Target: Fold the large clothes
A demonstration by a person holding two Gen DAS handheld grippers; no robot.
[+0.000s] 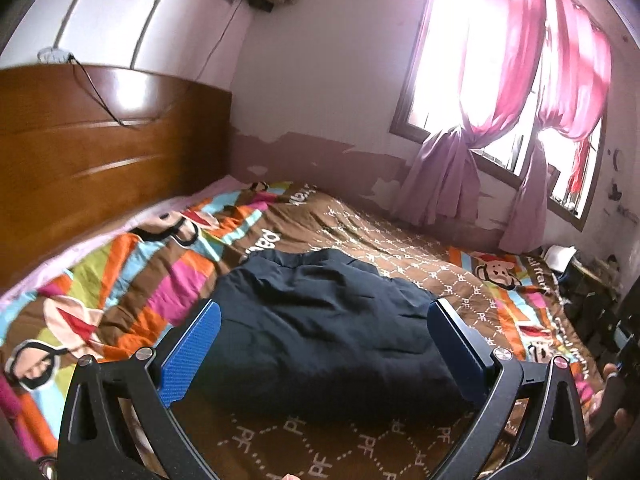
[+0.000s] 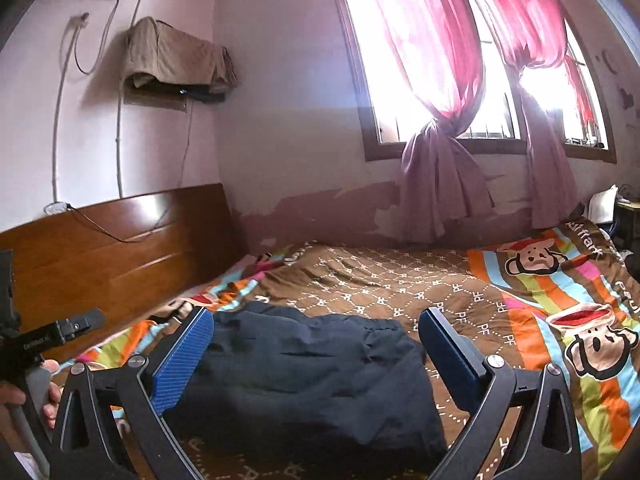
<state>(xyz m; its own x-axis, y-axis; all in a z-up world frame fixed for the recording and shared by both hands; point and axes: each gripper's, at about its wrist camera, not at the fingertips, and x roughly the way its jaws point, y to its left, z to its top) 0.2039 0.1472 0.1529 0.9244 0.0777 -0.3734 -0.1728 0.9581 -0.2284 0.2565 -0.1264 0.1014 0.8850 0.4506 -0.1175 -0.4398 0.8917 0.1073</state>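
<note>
Lying rumpled in a dark heap on the near part of the bed [image 1: 400, 240], the navy garment [image 1: 320, 320] is waiting — both the left tongs [image 1: 324, 344] and right tongs [image 2: 316, 352] are hovering spread wide, pinching nothing. Grabbing one bunched layer is risking a crooked fold — edges are hidden.

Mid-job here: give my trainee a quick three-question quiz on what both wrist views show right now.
1. True or false: the left gripper is clamped on the dark navy garment.
2. What does the garment lie on?
3. The right gripper is: A open, B shut.

Key:
1. False; its fingers stand wide apart, holding nothing.
2. The patterned bedspread, in front of the wooden headboard.
3. A.
</note>
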